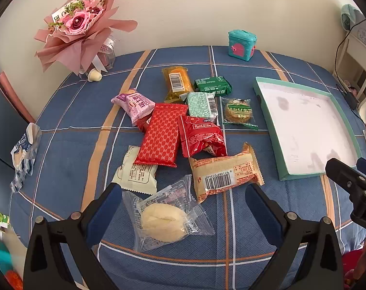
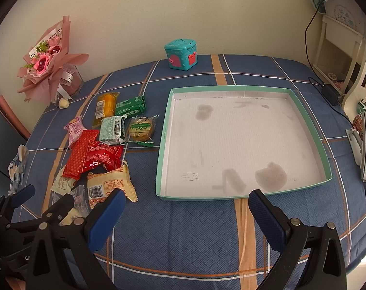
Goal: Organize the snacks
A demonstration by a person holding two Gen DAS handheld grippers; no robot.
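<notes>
Both grippers were wide open, nothing between the pads. Left gripper (image 1: 183, 207) hung over the near end of the snack pile, tilted down, its blue fingers (image 1: 103, 207) straddling a clear-wrapped pale bun (image 1: 162, 222) without touching it. Right gripper (image 2: 186, 213) hovered above bare tablecloth (image 2: 183, 241) just in front of the tray (image 2: 245, 88), jaws spread, empty. Tray was a shallow teal-rimmed box with a white, stained floor and no snacks in it. All snacks lay on the cloth to the left of the tray, apart from it. Closest to the tray: round cookie in a clear wrapper (image 1: 238, 113), with the dark green pack (image 1: 213, 85) behind it and the pale green pack (image 1: 202, 105) on its far side from the tray. Orange pack (image 1: 178, 82) sat further left, at the back of the pile. Mid pile: red patterned pack (image 1: 162, 135) overlapped by the red Kiss bag (image 1: 202, 136), pink pack (image 1: 134, 104) at the far left edge. Nearer the camera than the tray's front corner: tan barcode pack (image 1: 225, 171), cream pack (image 1: 136, 171) partly under the red patterned one. Well behind the tray against the wall stood a teal toy box (image 1: 242, 44); pink bouquet (image 1: 79, 26) far off to the left of the pile. Crumpled blue-white wrapper (image 1: 24, 152) lay at the cloth's left edge, well away from the tray.
</notes>
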